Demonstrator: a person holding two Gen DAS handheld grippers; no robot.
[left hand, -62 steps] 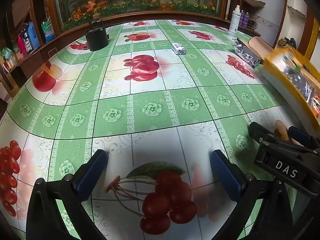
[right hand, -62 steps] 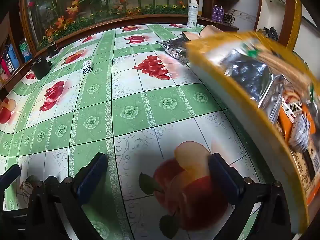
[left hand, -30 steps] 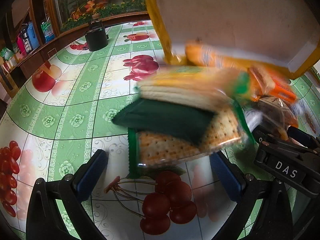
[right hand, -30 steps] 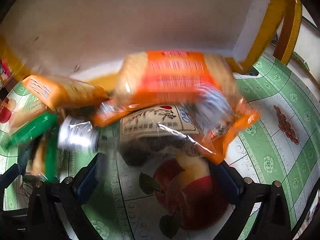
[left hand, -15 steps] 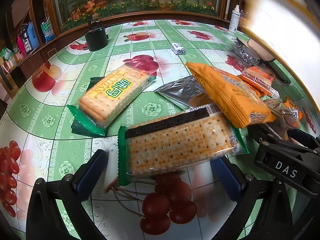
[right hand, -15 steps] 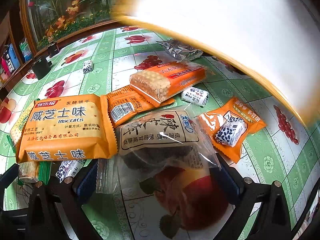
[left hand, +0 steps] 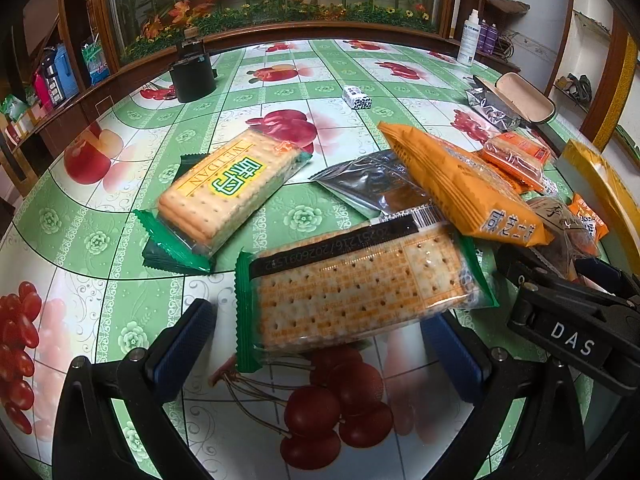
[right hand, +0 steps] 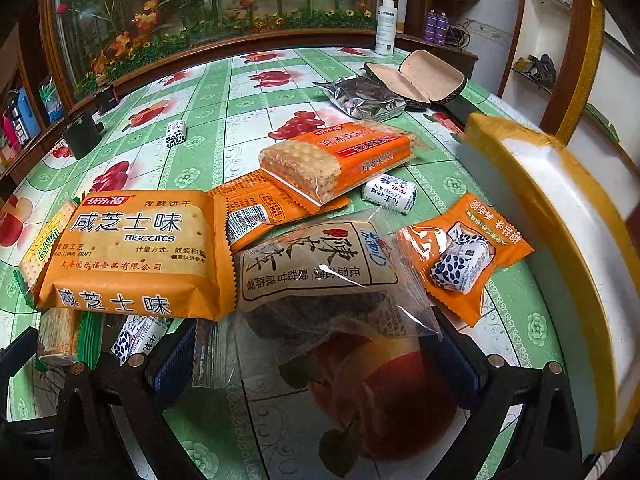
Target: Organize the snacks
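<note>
Snack packs lie scattered on the fruit-print tablecloth. In the left wrist view a green-edged cracker pack (left hand: 360, 284) lies just ahead of my open left gripper (left hand: 320, 344), with a second green cracker pack (left hand: 228, 188), a dark foil pouch (left hand: 372, 184) and an orange biscuit bag (left hand: 460, 184) beyond. In the right wrist view my open right gripper (right hand: 312, 364) sits just short of a clear bag of dark snack (right hand: 320, 280). Around it lie the orange biscuit bag (right hand: 132, 252), an orange wafer pack (right hand: 340, 156) and an orange candy packet (right hand: 460, 256). Both grippers are empty.
A white box with a yellow rim (right hand: 560, 216) stands at the right edge of the table. Farther back are an open glasses case (right hand: 424, 76), a silver foil bag (right hand: 364, 98), a black cup (left hand: 192, 76), a small wrapped candy (left hand: 357, 97) and a white bottle (right hand: 386, 26).
The yellow-rimmed box was tipped over the table and the snacks spilled out; it has since swung away to the right and the packs have settled. Both grippers stayed in place and open.
</note>
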